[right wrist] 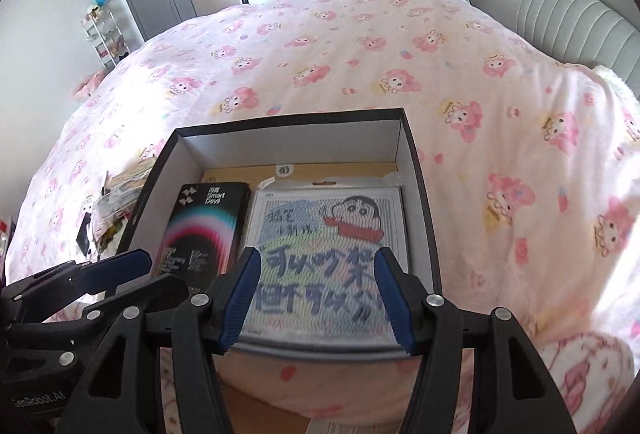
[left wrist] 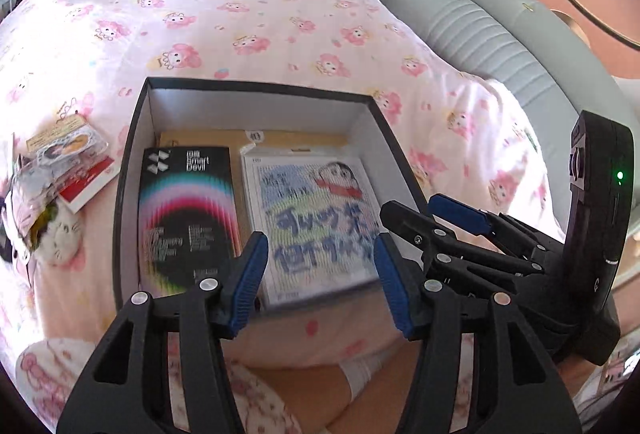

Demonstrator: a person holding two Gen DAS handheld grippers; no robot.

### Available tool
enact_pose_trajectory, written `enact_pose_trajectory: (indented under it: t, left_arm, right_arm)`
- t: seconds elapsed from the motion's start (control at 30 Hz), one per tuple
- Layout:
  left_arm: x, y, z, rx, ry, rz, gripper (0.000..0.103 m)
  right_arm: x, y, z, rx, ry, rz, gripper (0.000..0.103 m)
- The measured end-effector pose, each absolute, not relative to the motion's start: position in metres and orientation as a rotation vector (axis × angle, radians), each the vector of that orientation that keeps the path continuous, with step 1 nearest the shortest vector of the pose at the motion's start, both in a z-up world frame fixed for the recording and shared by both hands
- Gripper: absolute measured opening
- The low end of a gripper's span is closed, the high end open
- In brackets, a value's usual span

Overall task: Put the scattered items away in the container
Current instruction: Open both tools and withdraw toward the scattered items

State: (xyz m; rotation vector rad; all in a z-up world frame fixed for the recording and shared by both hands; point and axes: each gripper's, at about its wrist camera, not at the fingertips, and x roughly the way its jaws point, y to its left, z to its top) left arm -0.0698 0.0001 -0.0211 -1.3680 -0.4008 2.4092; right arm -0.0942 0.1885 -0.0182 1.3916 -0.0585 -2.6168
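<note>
Both claws, left (left wrist: 320, 282) and right (right wrist: 318, 298), are hovering wide and empty at the box's (left wrist: 132, 138) near edge. On the bed (left wrist: 260, 14), left of the box, loose items (left wrist: 60, 170) are waiting; the left claw should approach low and pinch one packet only.

You had a bed (right wrist: 360, 46) under a pink cartoon-print quilt (left wrist: 240, 26) carrying everything. A black open box (left wrist: 132, 154) sat directly on the quilt, at the near middle of both views. At the box's nine o'clock, just beside its wall, a small pile of packets (left wrist: 64, 154) lay on the quilt, with a red-and-white booklet (left wrist: 90, 182) at the pile's edge nearest the box.
</note>
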Motion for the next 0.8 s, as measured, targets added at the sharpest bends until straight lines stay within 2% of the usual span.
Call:
enact_pose_trajectory:
  t: [0.47, 0.8]
  left_arm:
    - [-0.025, -0.041, -0.017, -1.383, -0.421, 2.456, 0.056]
    - [-0.003, -0.106, -0.035, -1.428, -0.581, 2.548, 0.055]
  right_arm:
    - [-0.060, 0.144, -0.016, 1.359, 0.016, -2.540, 0.055]
    - [-0.058, 0.077, -0.032, 1.373, 0.079, -2.392, 0.053]
